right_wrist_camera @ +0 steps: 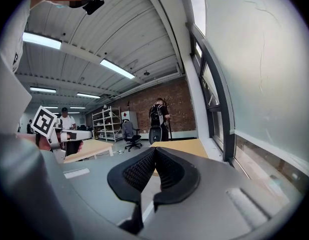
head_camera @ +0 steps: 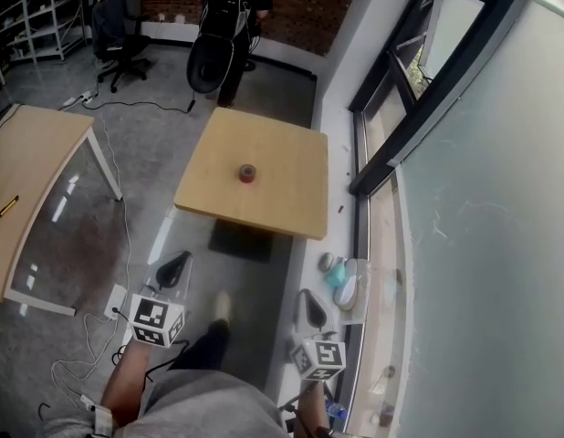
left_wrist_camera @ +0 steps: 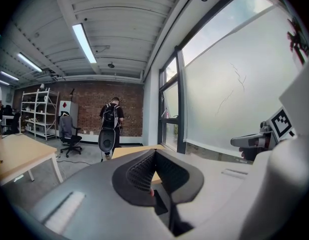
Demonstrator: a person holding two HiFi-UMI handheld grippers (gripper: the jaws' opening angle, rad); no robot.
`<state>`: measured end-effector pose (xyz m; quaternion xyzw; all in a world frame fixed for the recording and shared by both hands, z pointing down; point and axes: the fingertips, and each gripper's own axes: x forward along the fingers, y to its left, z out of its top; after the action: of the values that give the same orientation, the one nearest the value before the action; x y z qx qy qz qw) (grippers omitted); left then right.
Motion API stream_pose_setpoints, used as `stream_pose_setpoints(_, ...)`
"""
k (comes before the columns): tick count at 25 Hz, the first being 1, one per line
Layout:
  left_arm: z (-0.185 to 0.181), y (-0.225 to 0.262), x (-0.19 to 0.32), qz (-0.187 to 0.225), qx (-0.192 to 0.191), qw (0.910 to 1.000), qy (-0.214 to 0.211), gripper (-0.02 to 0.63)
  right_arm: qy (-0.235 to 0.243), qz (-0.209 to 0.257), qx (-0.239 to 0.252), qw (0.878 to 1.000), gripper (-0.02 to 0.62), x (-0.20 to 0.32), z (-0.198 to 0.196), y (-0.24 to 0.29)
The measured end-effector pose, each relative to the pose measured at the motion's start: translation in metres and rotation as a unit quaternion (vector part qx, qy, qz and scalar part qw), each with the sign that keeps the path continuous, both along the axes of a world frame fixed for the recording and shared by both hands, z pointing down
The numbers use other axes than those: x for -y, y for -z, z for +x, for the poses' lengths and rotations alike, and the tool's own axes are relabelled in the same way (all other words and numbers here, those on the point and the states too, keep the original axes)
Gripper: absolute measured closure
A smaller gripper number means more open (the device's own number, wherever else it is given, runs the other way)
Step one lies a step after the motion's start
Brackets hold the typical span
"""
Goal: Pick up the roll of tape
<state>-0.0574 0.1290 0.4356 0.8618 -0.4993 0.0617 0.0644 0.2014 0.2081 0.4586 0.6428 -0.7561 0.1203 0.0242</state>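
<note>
Evidently for transit, left gripper point(head_camera: 172, 270) and right gripper point(head_camera: 311, 310) ride closed and empty, short of the table point(head_camera: 282, 210); the roll of tape point(head_camera: 247, 173) sits mid-table.

No words or numbers are legible; only square coded markers point(head_camera: 152, 318) sit on the left gripper point(head_camera: 172, 268) and right gripper point(head_camera: 311, 310).

We are looking at the roll of tape point(head_camera: 247, 173) sitting near the middle of the desk point(head_camera: 282, 203) ahead of us. A second desk point(head_camera: 31, 167) is standing to its left, windows point(head_camera: 384, 121) are running along its right, and a person point(head_camera: 232, 12) is standing behind it, with an office chair point(head_camera: 113, 30) further left.
</note>
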Motion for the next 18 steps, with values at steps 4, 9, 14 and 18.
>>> stream_pose_setpoints(4, 0.009, -0.005, 0.030, -0.006, 0.001, 1.0000, 0.002, 0.607, 0.001, -0.007, 0.000, 1.000, 0.581, 0.029, 0.008, -0.003)
stream_pose_setpoints(9, 0.020, -0.010, 0.067, -0.016, 0.006, 0.9998, -0.005, 0.607, -0.003, -0.020, 0.006, 1.000, 0.581, 0.068, 0.021, -0.013)
stream_pose_setpoints(14, 0.031, -0.008, 0.112, -0.020, -0.002, 0.9998, -0.006, 0.607, 0.006, -0.016, 0.002, 1.000, 0.581, 0.115, 0.023, -0.004)
stream_pose_setpoints(18, 0.037, -0.009, 0.144, -0.022, -0.002, 0.9997, -0.004, 0.607, 0.012, -0.014, -0.004, 1.000, 0.583, 0.152, 0.030, -0.002)
